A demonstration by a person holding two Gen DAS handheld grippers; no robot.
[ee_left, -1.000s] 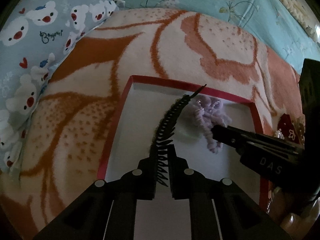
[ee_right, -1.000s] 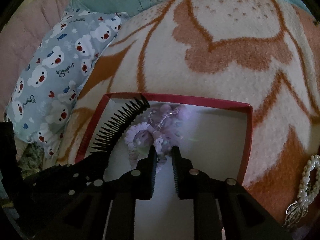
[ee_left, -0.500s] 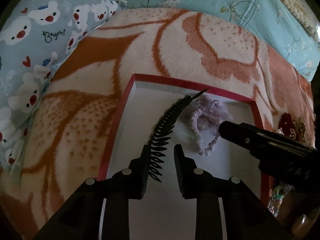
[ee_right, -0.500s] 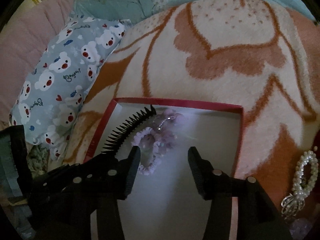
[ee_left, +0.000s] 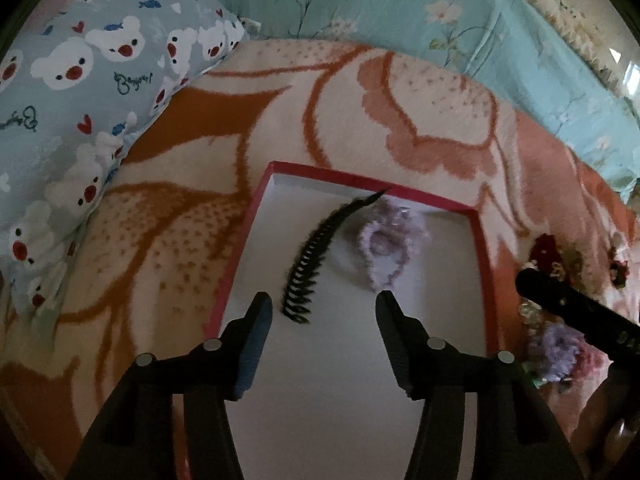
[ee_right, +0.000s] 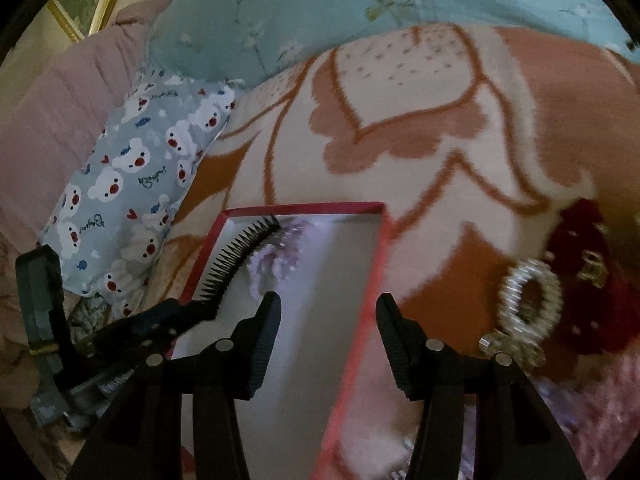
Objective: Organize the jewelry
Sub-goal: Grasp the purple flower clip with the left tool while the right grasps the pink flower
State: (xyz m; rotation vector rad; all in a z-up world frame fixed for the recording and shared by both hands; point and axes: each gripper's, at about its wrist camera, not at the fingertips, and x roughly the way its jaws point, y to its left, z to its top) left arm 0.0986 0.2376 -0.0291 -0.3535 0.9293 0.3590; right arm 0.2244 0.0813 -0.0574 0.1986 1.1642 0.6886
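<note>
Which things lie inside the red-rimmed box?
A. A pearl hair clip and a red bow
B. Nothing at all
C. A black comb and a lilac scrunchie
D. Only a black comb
C: the black comb and the lilac scrunchie lie side by side on the white floor of the red-rimmed box.

a dim bed scene, covered in patterned cloth

a cream blanket (ee_left: 360, 128) with large orange and salmon leaf shapes spreads across the bed and fills most of both views. at its left edge lies a grey-blue pillow (ee_left: 80, 92) printed with white bears, red hearts and small blue fish. behind the blanket runs a turquoise quilt (ee_left: 400, 12) with pale flowers and thin stems. in the right wrist view a mauve ribbed cover (ee_right: 60, 120) sits at the far left, with a gold-coloured frame edge (ee_right: 108, 4) above it against a pale wall. the light is low and soft, and the edges of the views are blurred
</note>
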